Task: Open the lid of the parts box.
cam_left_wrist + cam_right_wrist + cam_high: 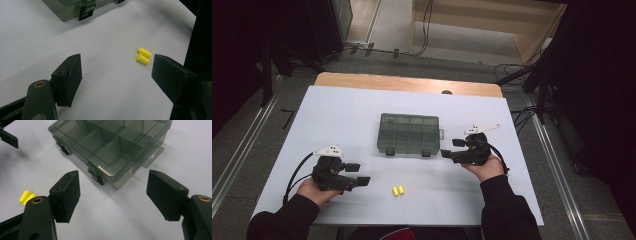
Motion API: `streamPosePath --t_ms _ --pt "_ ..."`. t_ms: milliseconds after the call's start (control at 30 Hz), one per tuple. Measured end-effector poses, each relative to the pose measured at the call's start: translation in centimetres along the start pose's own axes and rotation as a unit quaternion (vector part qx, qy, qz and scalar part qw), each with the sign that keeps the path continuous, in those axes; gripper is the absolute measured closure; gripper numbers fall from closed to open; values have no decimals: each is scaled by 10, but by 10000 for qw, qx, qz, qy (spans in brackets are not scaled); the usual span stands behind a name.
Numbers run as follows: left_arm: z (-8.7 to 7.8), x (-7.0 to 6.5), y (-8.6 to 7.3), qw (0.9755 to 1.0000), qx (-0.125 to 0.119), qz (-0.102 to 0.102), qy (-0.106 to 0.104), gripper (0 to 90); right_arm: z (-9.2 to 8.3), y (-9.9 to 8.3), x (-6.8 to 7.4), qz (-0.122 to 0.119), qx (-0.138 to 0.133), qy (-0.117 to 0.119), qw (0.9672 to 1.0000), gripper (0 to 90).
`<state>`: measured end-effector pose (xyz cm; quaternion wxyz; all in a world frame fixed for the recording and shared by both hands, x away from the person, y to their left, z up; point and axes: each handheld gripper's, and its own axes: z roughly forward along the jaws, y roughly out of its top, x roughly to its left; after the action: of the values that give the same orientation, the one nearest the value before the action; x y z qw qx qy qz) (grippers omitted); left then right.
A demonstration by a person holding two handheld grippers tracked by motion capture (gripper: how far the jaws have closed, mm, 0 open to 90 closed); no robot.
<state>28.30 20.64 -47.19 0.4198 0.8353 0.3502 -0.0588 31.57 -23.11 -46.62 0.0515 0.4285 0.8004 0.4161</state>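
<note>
A closed smoky-grey compartment box [408,133] lies in the middle of the white table, its two black latches facing me. Two yellow foam earplugs [398,190] lie side by side near the front edge, below the box. My left gripper [358,174] rests at the front left, open and empty, pointing right toward the earplugs [143,56]. My right gripper [451,148] sits to the right of the box, open and empty, aimed at the box's near right corner [112,150]. The earplugs [27,197] also appear at the left of the right gripper view.
The white table top [337,115] has bare room on all sides of the box. A wooden strip [407,83] runs along its far edge. Cables and dark stands lie on the floor beyond and to the right.
</note>
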Motion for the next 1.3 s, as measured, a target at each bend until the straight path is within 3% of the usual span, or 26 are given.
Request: streamPosePath --t_ms 167,233,300,400,433,567,700,1300 --pt "0 0 0 10000 -22 -12 -15 247 5 -4 -1 59 57 -61 9999 361" --pt "1 1 0 10000 -31 -7 -6 247 9 -6 -1 74 144 -31 9999 470" --pt "0 1 0 10000 -16 -3 -23 247 11 -7 -1 64 180 -17 9998 511" --pt "0 0 0 10000 -31 -23 -8 247 14 -9 -1 44 251 61 9997 666" --pt "0 1 0 10000 -17 -17 -14 247 15 -11 -1 47 301 81 9995 767" --pt "0 0 0 10000 -25 -11 -28 247 18 -15 -4 52 389 85 9992 867" --pt "0 0 0 10000 -20 -12 -4 247 23 -16 -7 79 488 97 9987 873" --pt "1 1 0 10000 -14 -17 16 248 34 -11 -5 48 461 107 9989 873"
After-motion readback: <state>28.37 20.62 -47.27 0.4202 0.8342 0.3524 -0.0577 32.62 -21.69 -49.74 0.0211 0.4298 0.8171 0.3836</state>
